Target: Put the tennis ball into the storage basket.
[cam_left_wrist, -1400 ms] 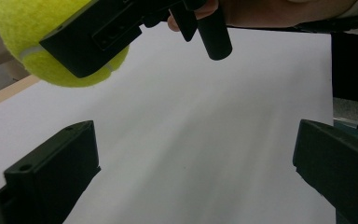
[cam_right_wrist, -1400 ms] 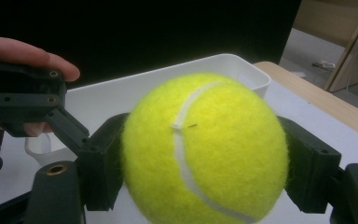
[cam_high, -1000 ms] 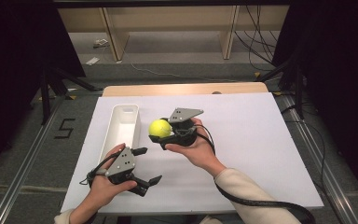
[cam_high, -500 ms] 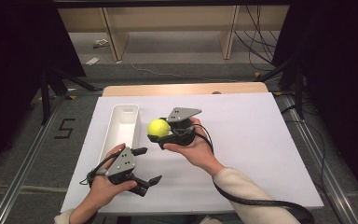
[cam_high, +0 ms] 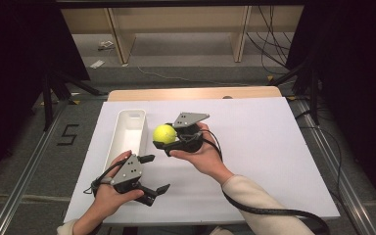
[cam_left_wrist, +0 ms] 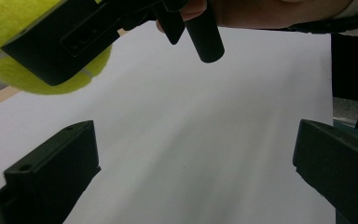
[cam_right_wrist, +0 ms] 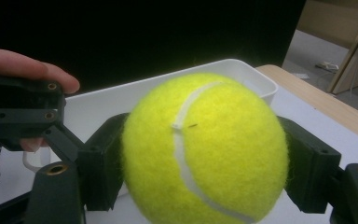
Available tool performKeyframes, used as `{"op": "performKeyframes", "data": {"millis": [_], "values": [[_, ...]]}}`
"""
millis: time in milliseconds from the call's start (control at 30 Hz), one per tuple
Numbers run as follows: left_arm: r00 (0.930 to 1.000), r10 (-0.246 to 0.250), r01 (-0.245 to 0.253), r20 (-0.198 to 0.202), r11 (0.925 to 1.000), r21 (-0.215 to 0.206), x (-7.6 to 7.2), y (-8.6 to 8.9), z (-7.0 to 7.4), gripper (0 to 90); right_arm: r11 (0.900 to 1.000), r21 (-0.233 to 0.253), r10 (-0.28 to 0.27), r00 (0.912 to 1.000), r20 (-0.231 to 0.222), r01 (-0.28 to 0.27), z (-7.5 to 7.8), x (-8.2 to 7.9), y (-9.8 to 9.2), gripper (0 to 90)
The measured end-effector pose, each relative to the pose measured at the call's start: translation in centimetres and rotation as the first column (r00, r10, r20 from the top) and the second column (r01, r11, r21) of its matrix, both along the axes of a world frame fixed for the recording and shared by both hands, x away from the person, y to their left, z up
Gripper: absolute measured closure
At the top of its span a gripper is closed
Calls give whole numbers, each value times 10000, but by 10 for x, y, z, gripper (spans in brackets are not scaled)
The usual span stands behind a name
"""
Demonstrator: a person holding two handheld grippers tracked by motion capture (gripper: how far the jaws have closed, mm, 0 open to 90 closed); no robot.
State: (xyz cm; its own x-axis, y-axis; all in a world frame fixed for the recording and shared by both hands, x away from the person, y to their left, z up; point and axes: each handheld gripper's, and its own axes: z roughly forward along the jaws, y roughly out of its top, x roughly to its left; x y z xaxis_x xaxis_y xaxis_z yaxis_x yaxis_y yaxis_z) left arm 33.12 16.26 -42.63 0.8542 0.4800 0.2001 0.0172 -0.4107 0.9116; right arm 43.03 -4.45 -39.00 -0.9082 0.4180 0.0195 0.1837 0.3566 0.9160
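The right gripper has its 2 jaws pinched on a yellow tennis ball — one black pad presses each side of it in the right gripper view — and holds it above the white table cover, just beside the long white tray. The left gripper sits nearer the person, low over the cover — its jaws spread wide with nothing between them.

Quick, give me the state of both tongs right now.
Left tongs: open, holding nothing, low over the white table sheet.
Right tongs: shut on the tennis ball, beside the white tray.
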Motion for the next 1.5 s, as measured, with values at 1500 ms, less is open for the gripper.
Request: {"op": "performKeyframes", "data": {"millis": [1500], "values": [[9906,133,-241,-1363,9967,-776,-9,-5,-5,0,9999,9,103,9999,-16,-103,1,5,13,266]]}}
